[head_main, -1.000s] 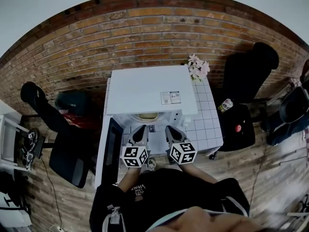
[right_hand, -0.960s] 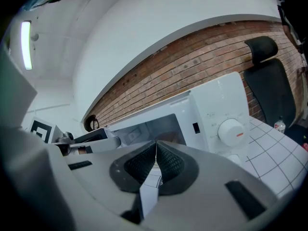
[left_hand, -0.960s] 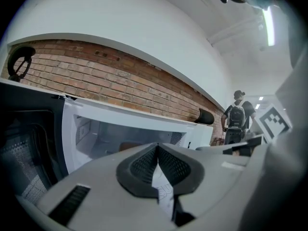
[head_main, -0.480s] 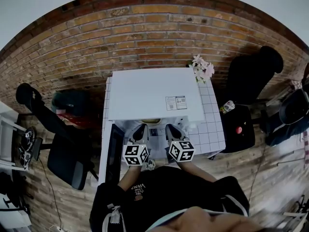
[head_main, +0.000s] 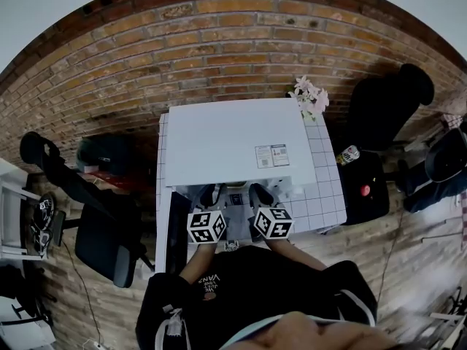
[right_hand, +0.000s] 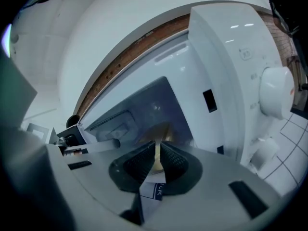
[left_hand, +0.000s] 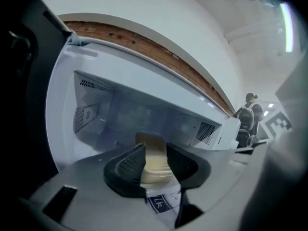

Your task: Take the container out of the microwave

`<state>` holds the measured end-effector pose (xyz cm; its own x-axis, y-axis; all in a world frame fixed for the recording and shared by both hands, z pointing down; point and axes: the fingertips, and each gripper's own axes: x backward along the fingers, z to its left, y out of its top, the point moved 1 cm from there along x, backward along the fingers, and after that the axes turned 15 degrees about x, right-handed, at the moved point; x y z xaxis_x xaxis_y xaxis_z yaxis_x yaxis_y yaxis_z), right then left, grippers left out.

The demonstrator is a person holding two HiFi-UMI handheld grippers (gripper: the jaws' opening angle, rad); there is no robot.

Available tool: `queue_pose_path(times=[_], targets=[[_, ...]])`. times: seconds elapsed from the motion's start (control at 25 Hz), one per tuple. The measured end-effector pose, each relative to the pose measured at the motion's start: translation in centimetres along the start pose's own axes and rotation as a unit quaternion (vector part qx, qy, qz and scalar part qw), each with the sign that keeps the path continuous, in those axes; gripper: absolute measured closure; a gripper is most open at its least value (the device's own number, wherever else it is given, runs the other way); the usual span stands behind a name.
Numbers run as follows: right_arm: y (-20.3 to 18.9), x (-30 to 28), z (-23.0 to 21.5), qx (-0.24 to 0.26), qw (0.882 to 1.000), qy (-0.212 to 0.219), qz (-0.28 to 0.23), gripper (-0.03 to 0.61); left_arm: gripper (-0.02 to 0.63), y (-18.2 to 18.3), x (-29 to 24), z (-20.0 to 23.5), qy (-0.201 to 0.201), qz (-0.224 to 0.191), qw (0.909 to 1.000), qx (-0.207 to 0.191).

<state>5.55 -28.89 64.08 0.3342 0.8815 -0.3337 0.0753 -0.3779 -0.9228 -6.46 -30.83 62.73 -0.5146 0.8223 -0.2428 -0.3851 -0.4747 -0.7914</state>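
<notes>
**Brick wall (head_main: 219, 49) behind, both claws at the microwave (head_main: 233, 141) mouth**

Left claw (left_hand: 155, 150) stands partly open, its jaws a moderate gap apart with nothing gripped. The container (left_hand: 155, 168) shows through that gap, sitting on the cavity floor just beyond the tips. Right claw (right_hand: 157, 150) is drawn almost shut, only a slit left. A pale sliver of the container shows through the slit, and I judge this claw empty too.

A second ago the head view showed the container's rim under the microwave's front edge. Now the white top hides it, and both claws have pushed further into the opening. The reach looks nearly finished; the grasp is not yet made.

The container is a cream tub with a tan top; what it holds cannot be told. The dark door (head_main: 175, 228) hangs open at the left. The microwave rests on a white tiled desk (head_main: 325, 195), with flowers (head_main: 306, 97) at the far corner.
</notes>
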Motion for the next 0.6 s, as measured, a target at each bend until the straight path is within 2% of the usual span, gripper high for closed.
queue_pose_path(times=[0.12,0.24,0.44,0.6], targets=[[-0.4,-0.6,0.0,-0.017,1.000,0.000,0.000,0.568,0.471,-0.1,-0.4,0.8,0.005,0.009,0.9999,0.005],[-0.8,-1.4,0.2,-0.030,1.000,-0.001,0.003,0.470,0.458,-0.1,-0.9,1.4,0.006,0.013,0.9998,0.011],[-1.1,-2.7,0.1,-0.041,0.999,-0.010,0.003,0.442,0.407,-0.4,-2.1,2.7,0.013,0.025,0.9992,0.028],[-0.9,-3.6,0.1,-0.048,0.999,-0.020,-0.006,0.408,0.391,-0.8,-3.0,3.5,0.015,0.038,0.9983,0.042]])
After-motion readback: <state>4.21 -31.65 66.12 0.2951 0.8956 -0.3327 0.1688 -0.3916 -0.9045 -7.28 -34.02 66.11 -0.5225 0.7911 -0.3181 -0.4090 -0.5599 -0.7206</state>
